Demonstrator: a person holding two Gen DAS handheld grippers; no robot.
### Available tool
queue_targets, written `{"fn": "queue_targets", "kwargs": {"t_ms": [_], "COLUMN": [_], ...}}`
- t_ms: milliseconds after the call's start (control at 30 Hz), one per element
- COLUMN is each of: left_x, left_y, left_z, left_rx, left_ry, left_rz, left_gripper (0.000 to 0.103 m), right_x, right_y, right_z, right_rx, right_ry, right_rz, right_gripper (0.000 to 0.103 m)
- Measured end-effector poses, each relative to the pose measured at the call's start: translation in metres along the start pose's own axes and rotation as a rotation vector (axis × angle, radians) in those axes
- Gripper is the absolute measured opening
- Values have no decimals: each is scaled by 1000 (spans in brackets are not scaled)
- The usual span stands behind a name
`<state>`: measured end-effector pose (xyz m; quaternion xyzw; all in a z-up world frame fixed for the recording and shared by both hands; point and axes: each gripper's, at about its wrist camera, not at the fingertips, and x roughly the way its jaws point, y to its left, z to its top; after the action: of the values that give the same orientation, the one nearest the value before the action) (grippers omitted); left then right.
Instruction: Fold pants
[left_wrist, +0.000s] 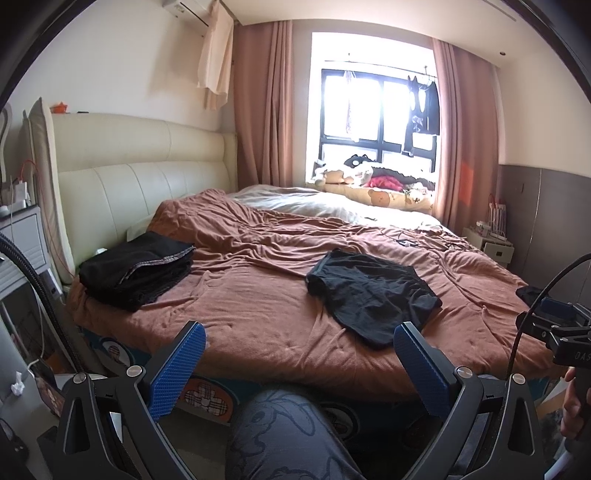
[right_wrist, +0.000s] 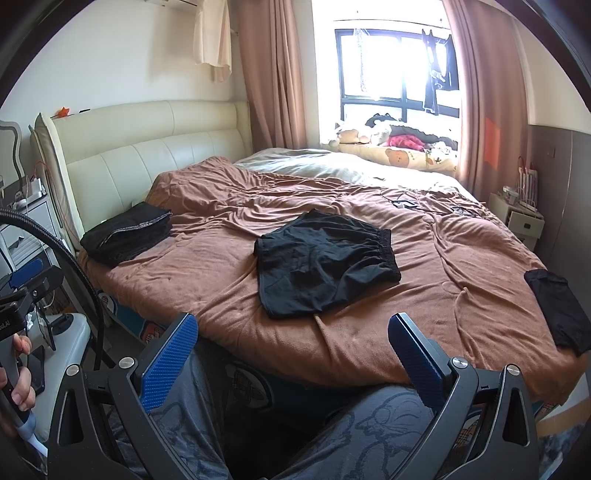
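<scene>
Lying flat on the brown bed (right_wrist: 221, 295), the black pants (right_wrist: 325, 258) sit near its middle. Both the left tongs (left_wrist: 299, 354) and right tongs (right_wrist: 291, 347) hang wide, holding nothing, near the bed's edge.

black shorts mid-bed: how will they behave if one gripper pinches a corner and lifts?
The shorts look thin and wrinkled, so they will probably drape limp, not hold shape. Likely light. The blanket under them is soft and creased, so a push may bunch both rather than slide the shorts.
</scene>
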<state>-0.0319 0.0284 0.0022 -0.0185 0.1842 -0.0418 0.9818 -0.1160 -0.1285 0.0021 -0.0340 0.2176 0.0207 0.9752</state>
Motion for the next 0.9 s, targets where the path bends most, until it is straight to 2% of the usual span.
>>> {"fn": "queue_targets", "kwargs": {"t_ms": [500,667,800,900], "left_x": [-2,13,27,38], "left_y": [1,4,7,9], "left_z": [7,16,19,22], "left_rx": [5,4,-2,6], "left_ry": [-11,18,43,54], "left_rz": [22,24,22,12], "left_gripper": [103,103,103,103], "right_x": [7,18,30,41], "right_y": [-4,-9,-4,-4], "right_z": [4,8,9,12], "right_rx": [17,48,25,59], "right_ry": [3,-2,-3,7], "right_rz": [6,-23,-74,-55], "right_gripper": [103,103,103,103]}}
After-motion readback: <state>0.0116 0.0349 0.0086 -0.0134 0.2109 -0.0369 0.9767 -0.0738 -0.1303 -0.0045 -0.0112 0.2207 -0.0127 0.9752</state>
